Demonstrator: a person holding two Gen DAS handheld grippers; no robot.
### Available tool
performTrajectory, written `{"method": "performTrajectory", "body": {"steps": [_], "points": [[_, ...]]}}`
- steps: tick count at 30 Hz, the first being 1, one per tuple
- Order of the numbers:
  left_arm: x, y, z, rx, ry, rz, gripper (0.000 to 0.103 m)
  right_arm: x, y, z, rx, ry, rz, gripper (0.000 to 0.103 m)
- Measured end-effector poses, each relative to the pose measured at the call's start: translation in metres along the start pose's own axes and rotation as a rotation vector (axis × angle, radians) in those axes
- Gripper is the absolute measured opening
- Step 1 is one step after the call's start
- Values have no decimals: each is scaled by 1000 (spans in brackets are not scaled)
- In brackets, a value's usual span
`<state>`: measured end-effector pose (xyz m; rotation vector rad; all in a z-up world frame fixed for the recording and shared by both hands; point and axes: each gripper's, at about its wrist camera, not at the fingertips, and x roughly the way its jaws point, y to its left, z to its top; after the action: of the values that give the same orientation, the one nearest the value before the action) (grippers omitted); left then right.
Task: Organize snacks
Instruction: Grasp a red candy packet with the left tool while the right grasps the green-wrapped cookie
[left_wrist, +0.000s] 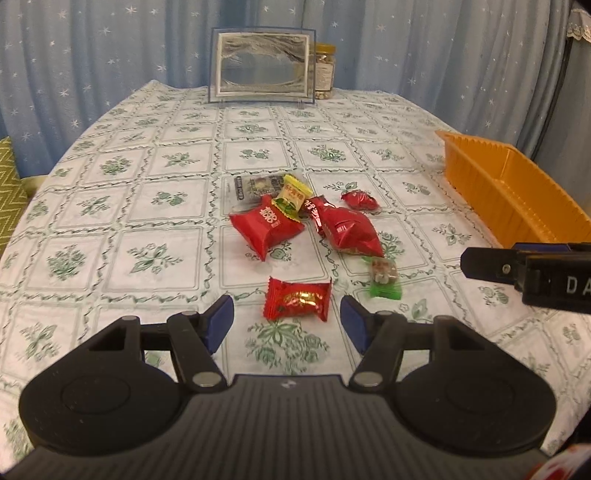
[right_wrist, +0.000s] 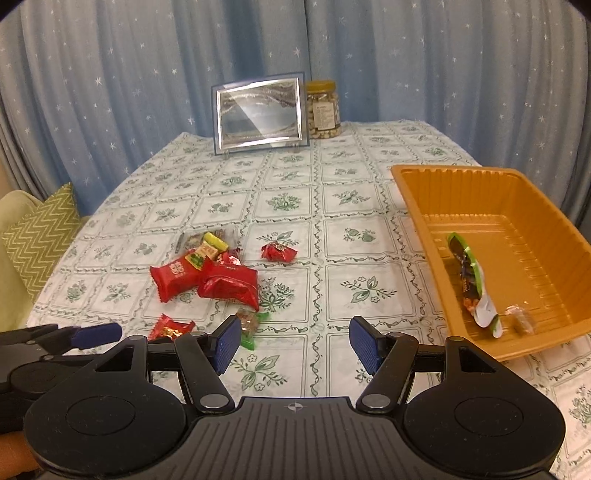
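Red wrappers make up most of the loose snacks lying in a cluster near the middle of the tabletop (left_wrist: 110, 206), which is covered by a white cloth with green flower squares. A flat red packet (left_wrist: 297, 303) lies nearest the front edge, right ahead of the left gripper (left_wrist: 287, 325), whose blue-padded jaws stand spread with nothing between them. Beyond it sit a red pillow pack (left_wrist: 266, 229) and a larger shiny red bag (left_wrist: 347, 230), with a yellow-green sweet (left_wrist: 291, 197) resting on top of the pillow pack and a clear dark-printed packet (left_wrist: 255, 186) behind it. A small red twisted candy (left_wrist: 360, 200) lies apart, toward the right edge, and a green-ended clear candy (left_wrist: 385, 280) sits just in front of the shiny bag. The right gripper (right_wrist: 294, 341) is also spread and empty, above bare cloth between the cluster and the orange tray (right_wrist: 417, 206). That tray stands at the right edge and holds a green-rimmed snack packet (right_wrist: 471, 280) and a small clear wrapper (right_wrist: 521, 317). At the far edge stand a framed picture (right_wrist: 258, 112) and, touching its right side, a jar of nuts (right_wrist: 323, 110). Blue starred curtains (right_wrist: 110, 74) hang behind.
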<state>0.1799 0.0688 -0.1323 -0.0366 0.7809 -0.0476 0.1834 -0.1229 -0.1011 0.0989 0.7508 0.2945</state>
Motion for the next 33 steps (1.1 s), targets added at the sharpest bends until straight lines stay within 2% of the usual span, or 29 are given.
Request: {"method": "performTrajectory", "body": {"steps": [7,14,17,21,22,24,33], "points": [[21,-1,1,24,16,-25,57,18,-3,-1,12,18,-3,66],[24,-4,0,49,0,-24,31,30,1,0,2,27,10,66],[21,-4,-1,58,-10,4,30,35,8,-1,-12,26,19,66],[11,10,-1,10,-35,25,30,44,18,-2,-29,29,51,65],[9,13,0,2,-39,31,30,47,21,-2,-32,32,59,64],[5,20,2,-12,-45,38,30,54,25,-2,-32,44,71,50],[-4,40,10,-74,-56,50,30,79,42,-2,-84,72,42,34]]}}
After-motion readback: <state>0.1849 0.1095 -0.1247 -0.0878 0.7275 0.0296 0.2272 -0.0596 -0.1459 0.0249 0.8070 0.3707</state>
